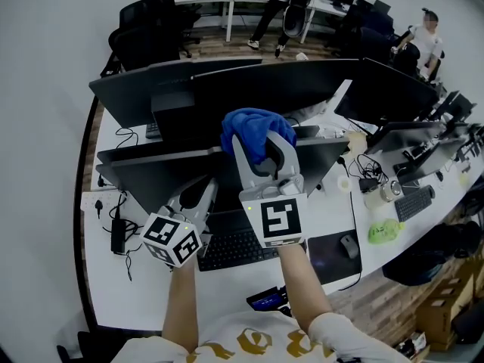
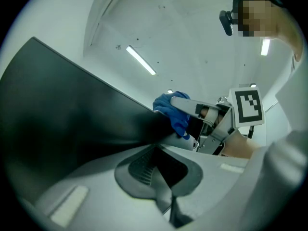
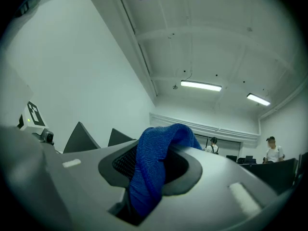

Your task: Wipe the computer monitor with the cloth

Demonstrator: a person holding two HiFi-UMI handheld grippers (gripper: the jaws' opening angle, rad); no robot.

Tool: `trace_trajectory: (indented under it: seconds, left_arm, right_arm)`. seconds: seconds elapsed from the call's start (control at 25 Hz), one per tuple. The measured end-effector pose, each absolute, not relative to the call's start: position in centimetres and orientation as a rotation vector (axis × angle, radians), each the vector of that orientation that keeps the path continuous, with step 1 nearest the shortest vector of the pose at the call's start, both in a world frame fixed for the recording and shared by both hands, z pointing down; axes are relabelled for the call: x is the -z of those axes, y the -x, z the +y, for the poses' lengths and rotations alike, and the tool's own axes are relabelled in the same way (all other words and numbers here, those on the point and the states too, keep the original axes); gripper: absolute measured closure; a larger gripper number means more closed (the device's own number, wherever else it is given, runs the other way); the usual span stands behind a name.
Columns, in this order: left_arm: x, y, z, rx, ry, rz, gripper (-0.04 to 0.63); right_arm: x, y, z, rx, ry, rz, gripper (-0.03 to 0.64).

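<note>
The dark computer monitor (image 1: 189,172) stands right in front of me, its screen filling the left of the left gripper view (image 2: 62,109). A blue cloth (image 1: 253,131) is bunched at the monitor's top edge, with my right gripper (image 1: 261,146) shut on it. The right gripper view has the cloth (image 3: 149,186) hanging out between the jaws (image 3: 154,170). My left gripper (image 1: 203,191) sits lower left against the screen's lower part, jaws together (image 2: 159,170) with nothing seen between them. It looks up along the screen at the cloth (image 2: 169,109).
A black keyboard (image 1: 238,248) and a mouse (image 1: 348,244) lie under the monitor. More monitors (image 1: 386,89) stand behind and to the right. A second keyboard (image 1: 414,201), a green object (image 1: 384,231) and a power brick (image 1: 119,233) are on the desk. People (image 1: 276,6) move at the back.
</note>
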State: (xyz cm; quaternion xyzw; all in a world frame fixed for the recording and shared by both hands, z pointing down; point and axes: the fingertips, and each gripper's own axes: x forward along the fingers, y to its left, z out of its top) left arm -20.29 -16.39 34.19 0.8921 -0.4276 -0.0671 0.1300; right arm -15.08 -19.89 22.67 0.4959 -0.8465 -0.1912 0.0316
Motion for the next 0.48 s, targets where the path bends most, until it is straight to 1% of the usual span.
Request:
trace_trajectory:
  seconds: [0.48]
  left_arm:
    - [-34.0,18.6,-16.7,0.189,-2.583,-1.288,0.595]
  right_arm:
    - [-23.1,12.7,-20.5,0.559,-1.507,-2.591,0.477]
